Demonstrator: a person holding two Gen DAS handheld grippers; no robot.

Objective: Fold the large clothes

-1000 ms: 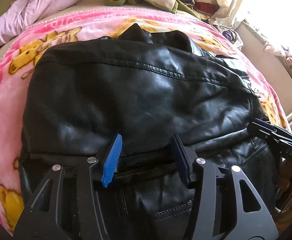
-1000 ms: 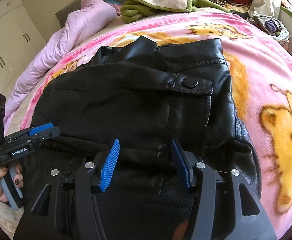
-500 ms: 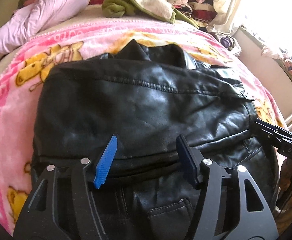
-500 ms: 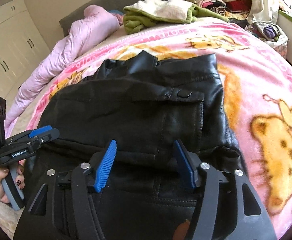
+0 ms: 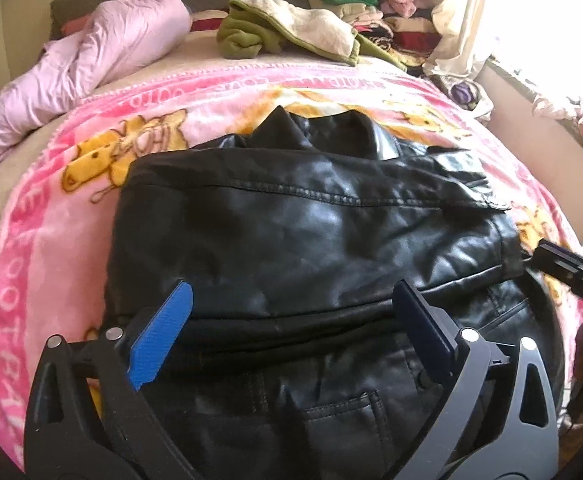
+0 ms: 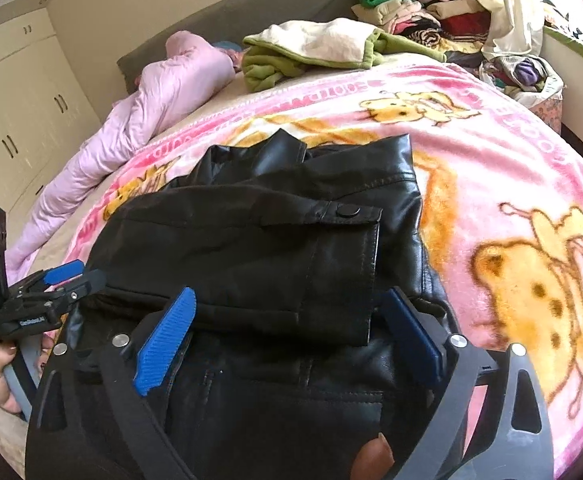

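Observation:
A black leather jacket (image 5: 311, 240) lies folded on a pink cartoon blanket (image 5: 43, 248) on the bed; it also shows in the right wrist view (image 6: 271, 256). Its lower part is doubled up over the body, with the collar at the far edge. My left gripper (image 5: 291, 320) is open and empty, hovering just above the near fold. My right gripper (image 6: 291, 328) is open and empty above the jacket's near edge by the pocket flap. The left gripper also shows at the left edge of the right wrist view (image 6: 71, 280).
A pink quilt (image 5: 103, 56) lies at the far left of the bed. A green and cream garment (image 5: 291, 36) and a pile of clothes (image 5: 379, 20) sit at the far end. White cupboards (image 6: 19, 112) stand at the left. The blanket (image 6: 511, 200) spreads right of the jacket.
Both grippers have opened wider and drawn back and up from the jacket, leaving the fold lying flat. More of the bed has come into view.

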